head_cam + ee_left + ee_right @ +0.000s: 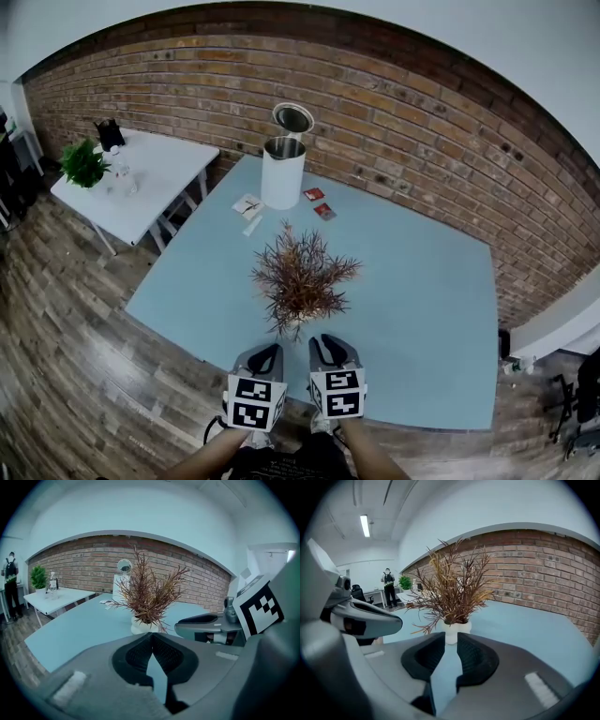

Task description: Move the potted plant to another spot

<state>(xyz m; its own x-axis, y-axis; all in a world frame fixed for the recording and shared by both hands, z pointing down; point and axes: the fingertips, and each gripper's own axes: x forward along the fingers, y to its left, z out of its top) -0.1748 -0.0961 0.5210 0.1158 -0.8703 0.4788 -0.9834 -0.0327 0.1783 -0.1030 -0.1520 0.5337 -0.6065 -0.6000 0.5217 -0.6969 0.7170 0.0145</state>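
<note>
My left jaws are closed tip to tip with nothing between them. My right jaws stand a narrow slit apart and hold nothing either. The two grippers, left gripper (pixel 265 352) and right gripper (pixel 330 342), sit side by side at the near edge. Each carries one marker cube, so two cubes in all.

Going by size, one brick wall (pixel 422 122) runs behind everything, and one wood-plank floor (pixel 66 356) lies below. I count two worktops: the big pale blue worktop (pixel 422 309) in front of me and a smaller white worktop (pixel 155 192) off to the left by the wall.

On the blue one stands one white canister (pixel 283 169) with its round lid tipped up, at the far side. The one potted plant (pixel 302 277), with dry brown fronds, stands around the middle of the blue worktop, between the canister and my grippers. In the right gripper view its white pot (pixel 452 631) sits just beyond the gap in my jaws, not between the pads. In the left gripper view it is ahead and slightly to the left.

One green plant (pixel 82 162) sits on the white worktop. One white card (pixel 247 206) and two small red packets (pixel 314 195) lie beside the canister. One person (pixel 10 573) stands in the background.
</note>
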